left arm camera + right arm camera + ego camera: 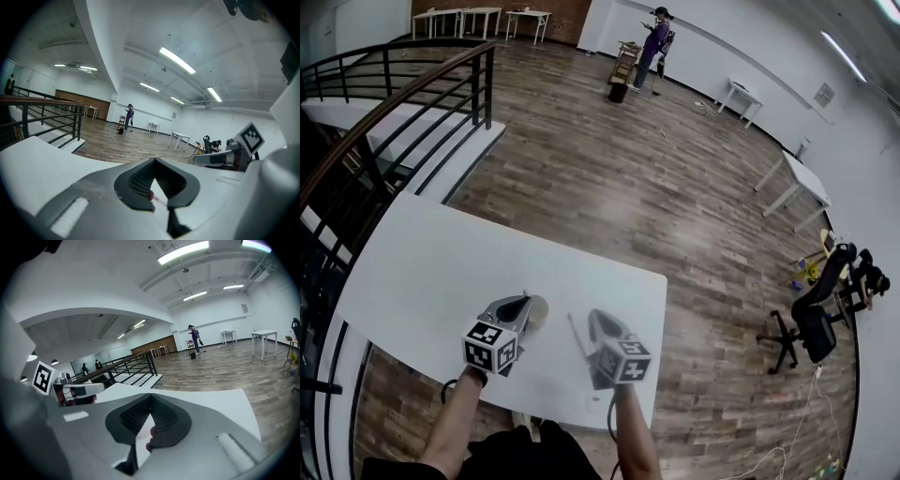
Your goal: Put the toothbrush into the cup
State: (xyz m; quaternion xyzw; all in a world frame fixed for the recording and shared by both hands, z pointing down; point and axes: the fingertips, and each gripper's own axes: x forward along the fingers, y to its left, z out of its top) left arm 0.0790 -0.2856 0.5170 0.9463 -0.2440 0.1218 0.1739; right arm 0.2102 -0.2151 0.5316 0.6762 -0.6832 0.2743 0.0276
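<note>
On the white table (431,272) a thin white toothbrush (577,337) lies between my two grippers. A small beige cup (537,310) stands just right of the left gripper's nose. My left gripper (525,300) (154,159) hovers low over the table, its jaws meeting at the tips with nothing gripped. My right gripper (592,315) (151,395) is beside the toothbrush, also shut and empty. Each gripper view shows the other gripper to the side: the right gripper (225,157) and the left gripper (77,391). The cup is hidden in both gripper views.
The table's far edge and right edge (661,281) drop to the wood floor. A black railing (412,103) runs along the left. An office chair (811,314) stands at the right, other white tables (797,183) further off, and a person (656,42) at the far wall.
</note>
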